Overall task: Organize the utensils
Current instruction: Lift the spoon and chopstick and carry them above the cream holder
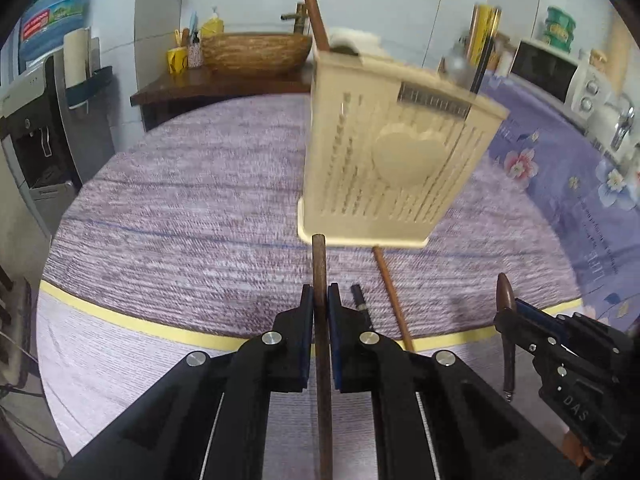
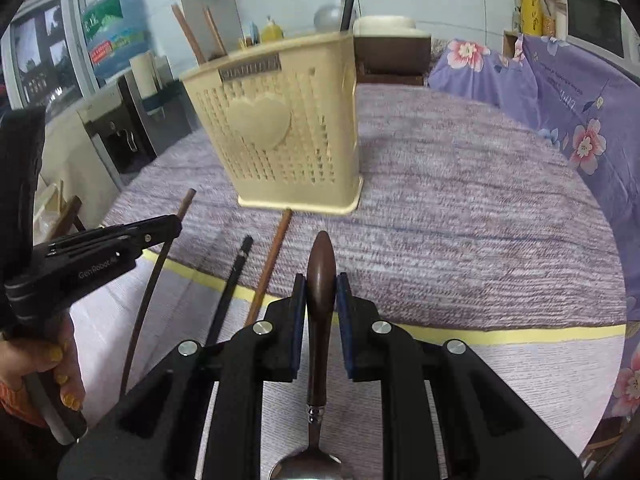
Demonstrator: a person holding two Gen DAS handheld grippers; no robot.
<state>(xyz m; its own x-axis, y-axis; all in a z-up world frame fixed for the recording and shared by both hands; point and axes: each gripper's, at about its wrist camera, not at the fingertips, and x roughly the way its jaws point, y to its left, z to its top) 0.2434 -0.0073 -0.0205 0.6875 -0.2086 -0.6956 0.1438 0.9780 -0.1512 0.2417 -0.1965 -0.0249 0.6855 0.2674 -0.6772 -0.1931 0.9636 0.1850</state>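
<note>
Left wrist view: both jaws loaded, holder next.
I've got the left gripper [image 1: 320,304] clamped on a chopstick [image 1: 319,264], right gripper [image 2: 321,294] on the spoon [image 2: 320,276]; I'd tip both upright above the cream holder [image 1: 392,152], center frame, before dropping.

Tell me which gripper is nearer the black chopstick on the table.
Left. The left gripper, holding a brown chopstick, is right beside the black chopstick; the right gripper, holding a spoon, is farther off.

My spoon [image 2: 320,300] has its bowl cut off by the bottom edge. The dark chopstick [image 1: 322,340] in my left tool [image 1: 320,300] runs out of view below. The caddy [image 1: 392,152] is motion-blurred and its compartments are hidden.
</note>
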